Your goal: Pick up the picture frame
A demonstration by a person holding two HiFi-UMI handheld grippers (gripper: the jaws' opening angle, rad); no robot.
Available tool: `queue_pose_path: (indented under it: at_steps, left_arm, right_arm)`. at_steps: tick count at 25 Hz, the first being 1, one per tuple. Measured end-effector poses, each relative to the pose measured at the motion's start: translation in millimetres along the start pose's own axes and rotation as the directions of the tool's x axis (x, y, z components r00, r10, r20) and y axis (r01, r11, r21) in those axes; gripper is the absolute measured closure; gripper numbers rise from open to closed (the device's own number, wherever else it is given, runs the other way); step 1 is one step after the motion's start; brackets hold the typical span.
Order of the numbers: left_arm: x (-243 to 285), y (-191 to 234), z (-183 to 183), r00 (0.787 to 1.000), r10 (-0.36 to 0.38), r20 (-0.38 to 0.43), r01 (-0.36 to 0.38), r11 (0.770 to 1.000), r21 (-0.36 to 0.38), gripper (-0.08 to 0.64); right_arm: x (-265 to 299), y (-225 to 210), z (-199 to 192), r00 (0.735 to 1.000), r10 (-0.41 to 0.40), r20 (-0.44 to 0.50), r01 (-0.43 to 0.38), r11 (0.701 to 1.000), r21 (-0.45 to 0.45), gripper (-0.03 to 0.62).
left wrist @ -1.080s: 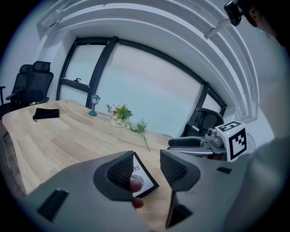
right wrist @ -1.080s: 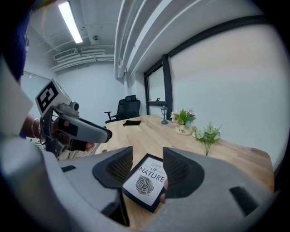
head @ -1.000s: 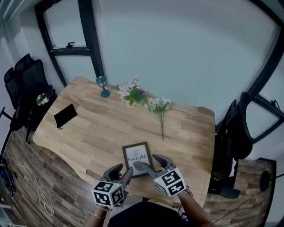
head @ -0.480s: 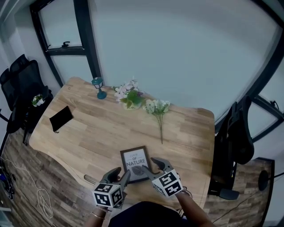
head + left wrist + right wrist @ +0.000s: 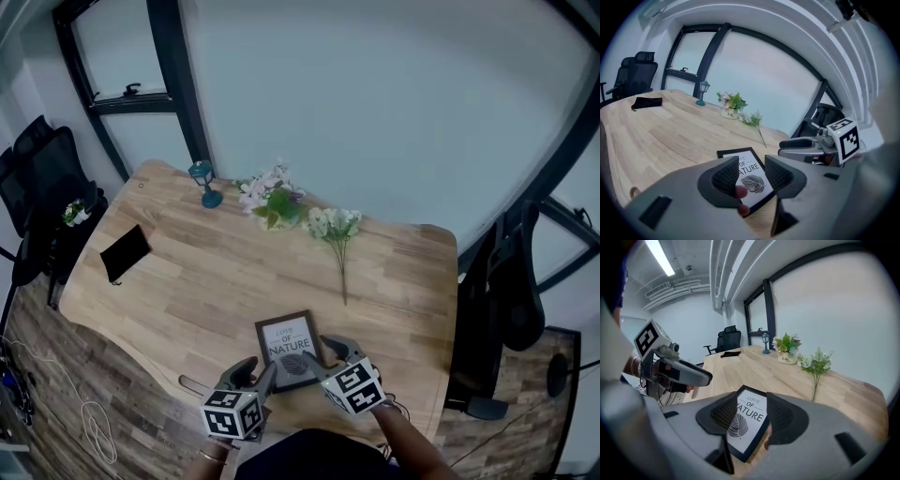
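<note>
The picture frame [image 5: 290, 348] is a black-edged print with a leaf and lettering, lying flat on the wooden table [image 5: 206, 281] near its front edge. My left gripper [image 5: 255, 373] hovers at the frame's near left corner. Its jaws are open and have just been closing slightly; they grip nothing. My right gripper [image 5: 328, 356] is open at the frame's near right side. In the left gripper view the frame [image 5: 751, 165] shows through the left gripper [image 5: 752, 172]. The right gripper view shows the frame [image 5: 749, 408] beyond the right gripper [image 5: 752, 414]. Neither gripper's pads press on it.
At the table's far side stand a flower pot [image 5: 275, 202] and a small teal lantern [image 5: 202, 182], with a loose green sprig [image 5: 337, 232] lying nearby. A black pouch [image 5: 124, 251] lies at the left. Office chairs stand at the left [image 5: 37, 178] and right [image 5: 511, 291].
Both grippers have sunk toward the table and drawn closer to the frame's near edge. The frame has not moved.
</note>
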State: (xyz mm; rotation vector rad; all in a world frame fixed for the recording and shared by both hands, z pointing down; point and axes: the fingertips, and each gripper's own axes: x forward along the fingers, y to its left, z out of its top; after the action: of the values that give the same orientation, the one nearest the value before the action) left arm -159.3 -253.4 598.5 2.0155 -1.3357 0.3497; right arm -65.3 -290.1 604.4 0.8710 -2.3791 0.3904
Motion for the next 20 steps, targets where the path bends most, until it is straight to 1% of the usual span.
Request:
queue_pose_path:
  at_steps: [9,16,20]
  left_arm:
    - [14,18,-14,0.999,0.018,-0.045,-0.019,1.000,-0.025,0.396]
    - [26,24,-22,0.997,0.023,-0.075,-0.027,0.999,-0.044,0.396]
    - [32,29,-27,0.995,0.032,-0.089,-0.038,0.997,-0.065,0.396]
  right_arm:
    - [17,-8,-17,0.999,-0.003,-0.050,0.004,1.000,0.019,0.407]
    - [30,-11,-32,0.995,-0.001,-0.096,0.003,1.000,0.016,0.407]
    - [38,-15,-41,0.993,0.004,-0.114,0.003,0.998,0.057,0.407]
